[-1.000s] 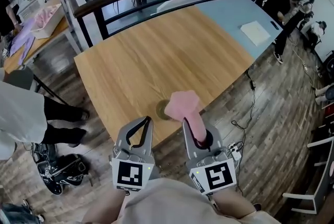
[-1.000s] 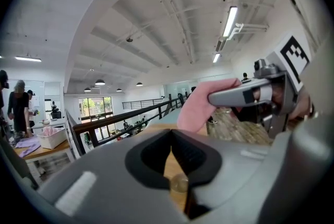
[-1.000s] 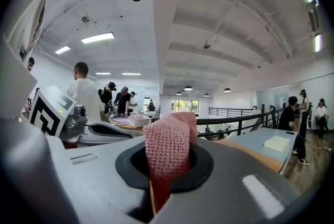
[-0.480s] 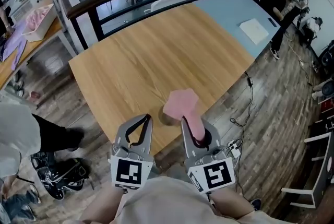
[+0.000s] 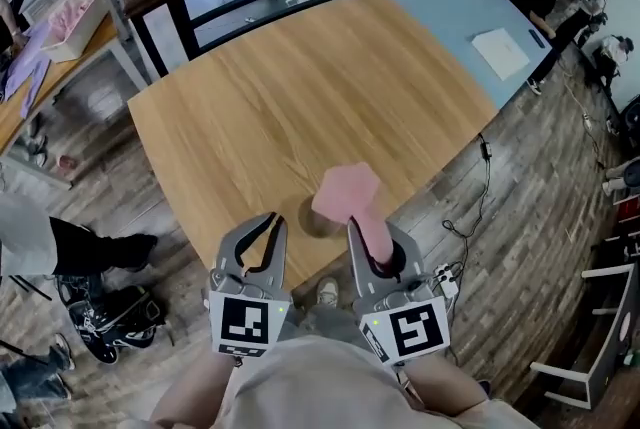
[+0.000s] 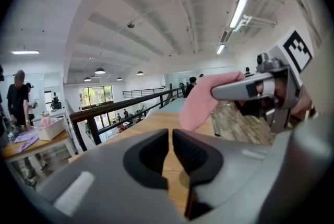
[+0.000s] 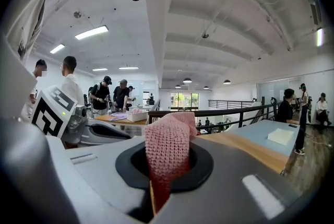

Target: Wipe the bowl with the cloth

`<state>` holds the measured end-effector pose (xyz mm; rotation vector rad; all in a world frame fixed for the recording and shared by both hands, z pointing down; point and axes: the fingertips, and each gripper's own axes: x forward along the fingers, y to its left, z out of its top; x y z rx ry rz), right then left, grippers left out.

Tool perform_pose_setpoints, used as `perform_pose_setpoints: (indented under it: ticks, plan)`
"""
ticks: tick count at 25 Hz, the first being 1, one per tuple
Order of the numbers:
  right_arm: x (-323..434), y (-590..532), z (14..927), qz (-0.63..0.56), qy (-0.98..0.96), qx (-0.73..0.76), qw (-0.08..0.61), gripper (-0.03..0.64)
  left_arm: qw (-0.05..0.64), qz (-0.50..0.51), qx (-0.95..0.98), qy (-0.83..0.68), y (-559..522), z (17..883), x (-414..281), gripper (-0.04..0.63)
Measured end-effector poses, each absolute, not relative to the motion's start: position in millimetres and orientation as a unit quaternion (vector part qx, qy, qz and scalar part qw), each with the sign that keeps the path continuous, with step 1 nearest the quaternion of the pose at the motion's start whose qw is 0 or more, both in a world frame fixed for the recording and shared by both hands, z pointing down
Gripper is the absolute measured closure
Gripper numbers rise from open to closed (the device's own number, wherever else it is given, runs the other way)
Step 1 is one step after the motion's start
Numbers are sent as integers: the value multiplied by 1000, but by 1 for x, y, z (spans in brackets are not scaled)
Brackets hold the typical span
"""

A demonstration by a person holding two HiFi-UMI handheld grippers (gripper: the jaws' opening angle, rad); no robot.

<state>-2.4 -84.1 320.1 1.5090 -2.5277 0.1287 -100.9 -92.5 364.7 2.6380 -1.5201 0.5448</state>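
The right gripper (image 7: 166, 165) is clamped on a pink cloth (image 5: 347, 192). The left gripper (image 6: 171, 135), just beside it, has its jaws narrowly apart and empty, having just been opening. Only the head view shows the bowl (image 5: 312, 217), on the table (image 5: 300, 87) just ahead of both grippers, partly hidden by the cloth.

Two tools: the left tool (image 5: 273, 223) and the right tool (image 5: 367, 233). One pink cloth (image 5: 345, 194). One bowl (image 5: 316, 220), as far as can be told, since the cloth covers most of it. One wooden bench (image 5: 300, 87). One pale blue bench (image 5: 450, 12) beyond it, carrying one white pad (image 5: 508, 52).
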Motion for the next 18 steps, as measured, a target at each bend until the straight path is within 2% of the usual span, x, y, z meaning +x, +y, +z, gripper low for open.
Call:
perform_pose_setpoints:
  ticks: [6,11,18]
  plan:
    - [7,-101,344,63,-857,500,110,603,70,194,848,-488,-107,394,-96,569]
    - [13,-113,368,78,-857,493,124,603,116,212,845,-478,-118,425,-90,543]
    - [19,-124,405,102,-856,484,149,603,143,279,839,-446,-125,476,-75,512]
